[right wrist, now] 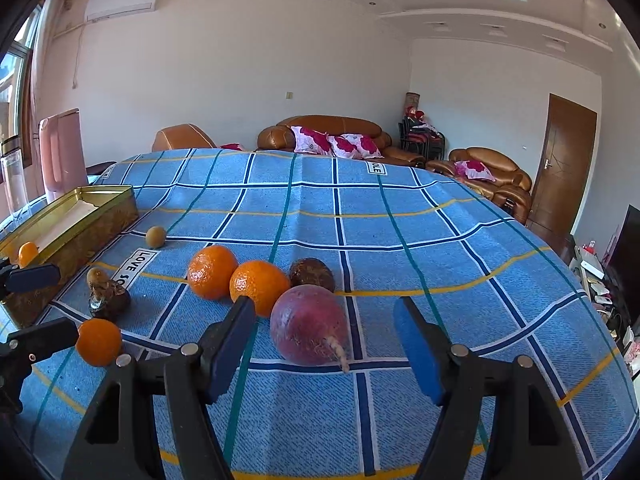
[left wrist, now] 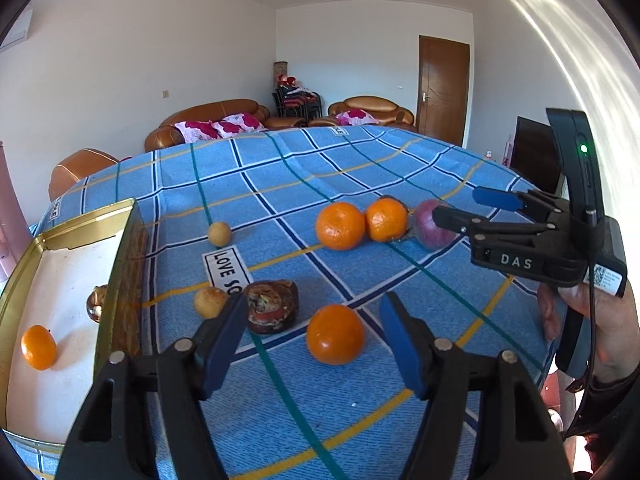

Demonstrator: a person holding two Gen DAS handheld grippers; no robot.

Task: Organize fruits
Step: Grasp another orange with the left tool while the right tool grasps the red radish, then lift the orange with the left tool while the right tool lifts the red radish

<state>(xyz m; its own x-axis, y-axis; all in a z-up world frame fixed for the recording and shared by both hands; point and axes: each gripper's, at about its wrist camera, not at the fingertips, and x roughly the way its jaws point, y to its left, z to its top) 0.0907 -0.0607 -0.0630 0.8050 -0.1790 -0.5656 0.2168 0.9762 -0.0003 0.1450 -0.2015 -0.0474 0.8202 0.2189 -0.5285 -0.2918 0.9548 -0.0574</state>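
Note:
My left gripper (left wrist: 316,336) is open, with a loose orange (left wrist: 335,334) on the cloth between its fingers. A gold tin (left wrist: 120,280) at the left holds one orange (left wrist: 38,347) and a brown fruit (left wrist: 98,303). Two oranges (left wrist: 340,225) (left wrist: 386,219) and a purple fruit (left wrist: 430,224) lie further back. My right gripper (right wrist: 326,340) is open just before the purple fruit (right wrist: 308,330). The two oranges (right wrist: 212,272) (right wrist: 259,282) and a dark brown fruit (right wrist: 312,275) lie behind it.
A rotten dark fruit (left wrist: 272,306) and two small yellow fruits (left wrist: 211,301) (left wrist: 219,234) lie near the tin. A blue checked cloth (right wrist: 400,240) covers the table. A pink jug (right wrist: 62,152) stands at the far left. Sofas stand behind the table.

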